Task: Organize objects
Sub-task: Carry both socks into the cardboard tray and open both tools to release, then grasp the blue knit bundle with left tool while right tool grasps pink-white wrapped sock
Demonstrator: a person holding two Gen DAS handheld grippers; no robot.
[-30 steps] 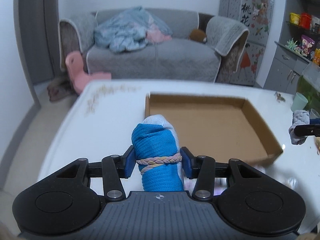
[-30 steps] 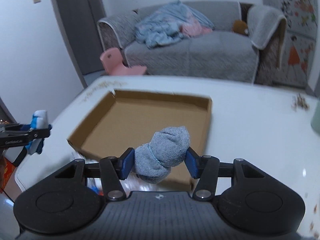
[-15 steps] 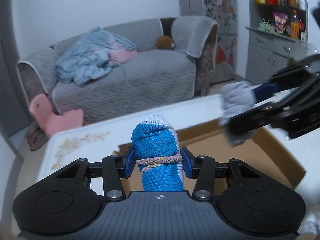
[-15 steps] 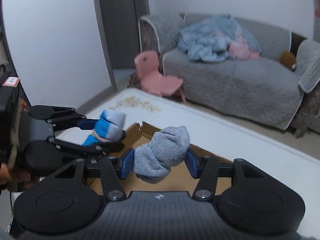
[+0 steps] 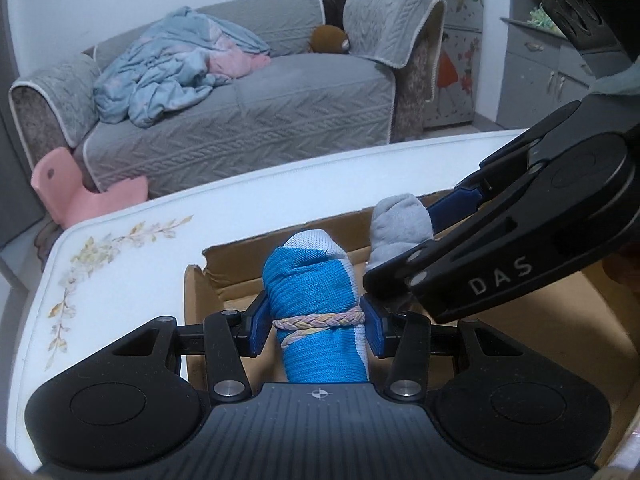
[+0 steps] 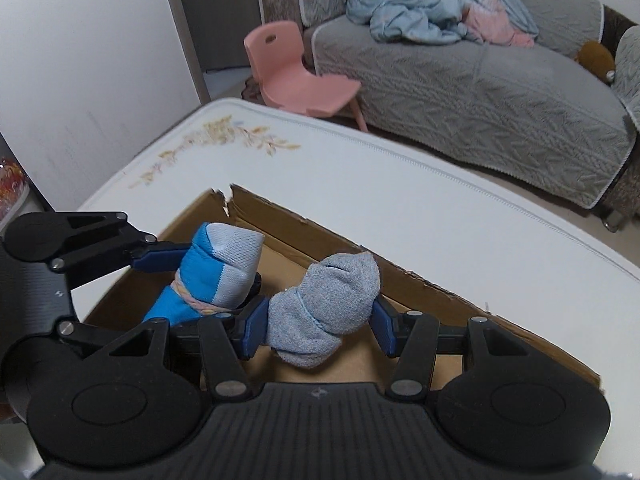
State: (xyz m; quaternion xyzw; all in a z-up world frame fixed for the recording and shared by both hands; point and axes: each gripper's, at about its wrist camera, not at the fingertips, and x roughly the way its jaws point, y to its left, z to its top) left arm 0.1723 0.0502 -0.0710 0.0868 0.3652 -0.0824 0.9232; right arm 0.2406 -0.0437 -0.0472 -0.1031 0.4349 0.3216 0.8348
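Past my work I see a grey sofa [image 5: 256, 96] with a crumpled pale blue blanket [image 5: 168, 72] heaped on its seat and a brown plush toy [image 5: 330, 39] by the armrest. A small pink plastic chair [image 6: 298, 76] stands on the floor just beside the sofa. Grey cabinets [image 5: 548, 72] line the far wall.

Even, soft indoor light; no glare or hard shadows. Both views sharp centrally, with fisheye bending and dark vignetted corners.
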